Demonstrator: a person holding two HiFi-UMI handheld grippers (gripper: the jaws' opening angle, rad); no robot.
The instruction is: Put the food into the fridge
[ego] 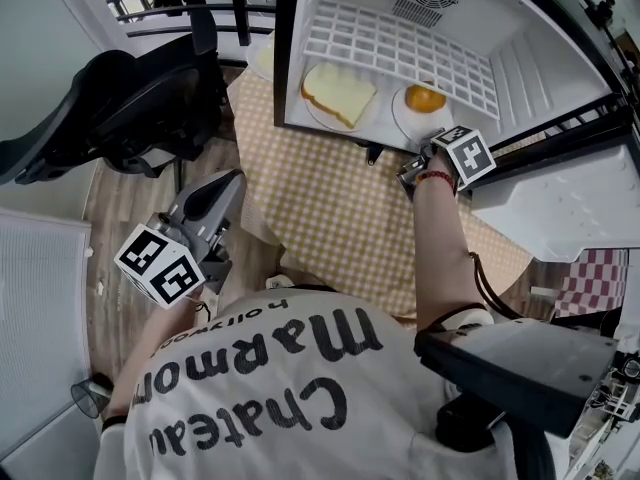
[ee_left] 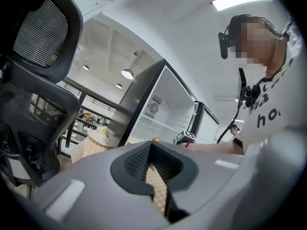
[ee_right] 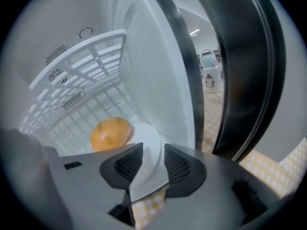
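Jaws of the right gripper [ee_right: 153,161] stand spread on either side of the near rim of the white plate [ee_right: 145,134] and do not pinch it. The plate with the orange bun [ee_right: 110,132] lies inside the fridge [ego: 545,78], just beside the sliced bread [ego: 338,93], while the left gripper [ee_left: 152,151] hangs near the chair [ee_left: 38,80] with its jaws pressed together on nothing. To finish this step well, I think the right gripper should draw straight back in the plane of the plate, with both pads kept off the rim so the plate is not dragged toward the edge, and lift or turn only when it is free of the door frame.
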